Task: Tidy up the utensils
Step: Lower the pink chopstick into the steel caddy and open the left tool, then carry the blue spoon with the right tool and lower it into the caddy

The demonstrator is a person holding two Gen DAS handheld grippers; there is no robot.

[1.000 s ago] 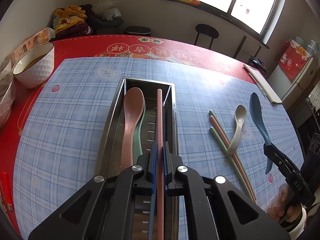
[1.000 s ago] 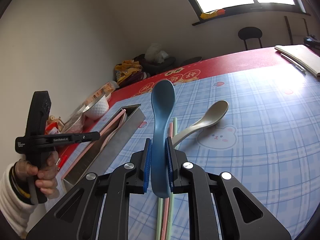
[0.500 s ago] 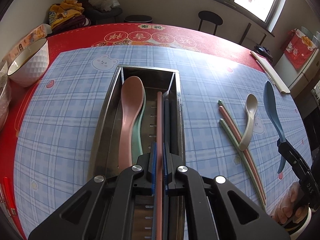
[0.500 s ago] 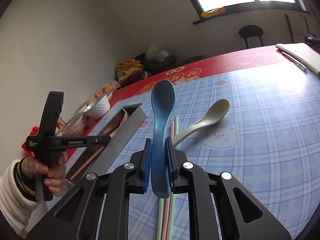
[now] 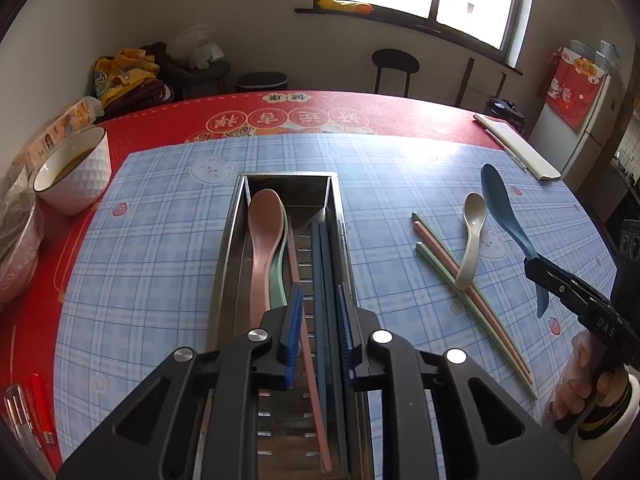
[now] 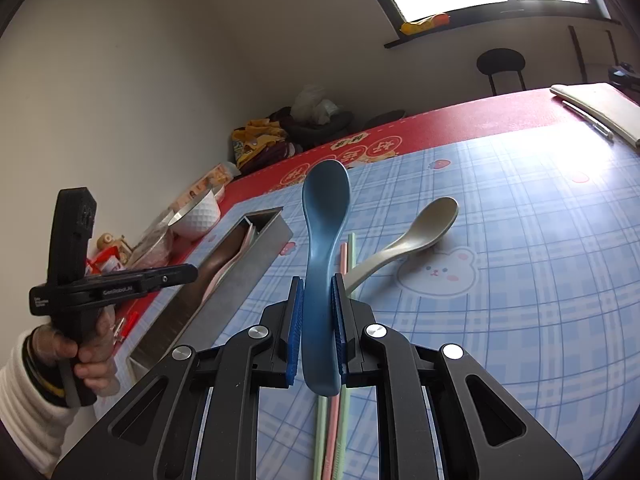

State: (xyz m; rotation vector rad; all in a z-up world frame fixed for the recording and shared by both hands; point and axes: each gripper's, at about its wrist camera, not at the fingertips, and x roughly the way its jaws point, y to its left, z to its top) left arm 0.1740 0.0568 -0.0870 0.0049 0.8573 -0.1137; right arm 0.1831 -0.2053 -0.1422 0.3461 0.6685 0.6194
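A long steel utensil tray [image 5: 228, 248] lies on the blue checked mat. It holds a pink spoon [image 5: 262, 232], a green spoon under it, a pink chopstick [image 5: 298, 280] and dark blue chopsticks [image 5: 322, 264]. My left gripper [image 5: 318, 312] is open above the tray, with the chopsticks lying loose between its fingers. My right gripper [image 6: 318, 304] is shut on a blue spoon [image 6: 324, 208], held above the mat; it also shows in the left wrist view [image 5: 504, 216]. A beige spoon [image 5: 472, 236] lies across green and pink chopsticks [image 5: 460, 280] on the mat.
A white bowl [image 5: 76, 172] with brown liquid stands at the left on the red tablecloth, with a plastic-wrapped bowl [image 5: 16, 248] beside it. Red pens [image 5: 40, 404] lie at the front left. A flat beige case [image 5: 516, 148] lies at the far right edge.
My left gripper has opened and let go of the pink chopstick, which now lies in the tray. The left gripper has drawn back slightly. The right gripper still holds the blue spoon.
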